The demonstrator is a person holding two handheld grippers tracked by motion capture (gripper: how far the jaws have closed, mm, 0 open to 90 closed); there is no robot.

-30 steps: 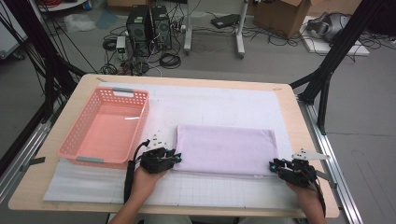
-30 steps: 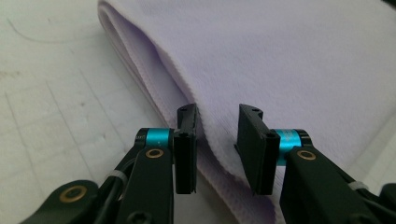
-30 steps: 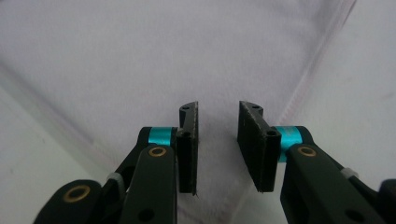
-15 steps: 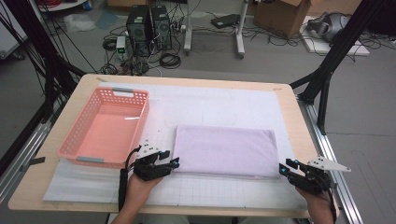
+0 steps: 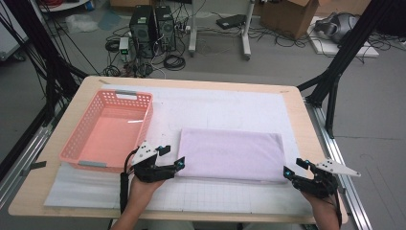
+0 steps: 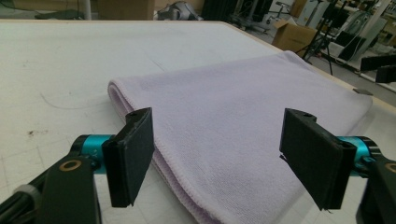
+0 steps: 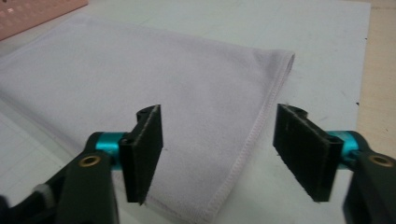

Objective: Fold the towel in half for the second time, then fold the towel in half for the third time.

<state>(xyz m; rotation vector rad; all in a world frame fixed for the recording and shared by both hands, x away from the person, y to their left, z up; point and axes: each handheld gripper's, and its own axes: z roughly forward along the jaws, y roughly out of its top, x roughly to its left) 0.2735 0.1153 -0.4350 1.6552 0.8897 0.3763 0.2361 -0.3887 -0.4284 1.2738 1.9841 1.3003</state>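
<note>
A folded lavender towel (image 5: 232, 153) lies flat on the white mat in the middle of the table. My left gripper (image 5: 173, 156) sits at its near left corner, my right gripper (image 5: 293, 167) at its near right corner. Both sets of jaws have just been opening. In the left gripper view the towel (image 6: 233, 102) lies on the mat below the left gripper (image 6: 219, 154), whose wide-apart pads (image 6: 133, 154) do not touch it. In the right gripper view the towel's hemmed corner (image 7: 140, 79) lies likewise under the open right gripper (image 7: 219, 149).
A pink plastic basket (image 5: 107, 129), with nothing in it, stands left of the towel, close to my left hand. The white gridded mat (image 5: 215, 105) covers most of the wooden table (image 5: 297, 115). Computers and cables lie on the floor beyond the far edge.
Both grippers were closed at the towel's near corners a second ago; their jaws now stand wide and the towel has been let go. The hands have barely shifted.
</note>
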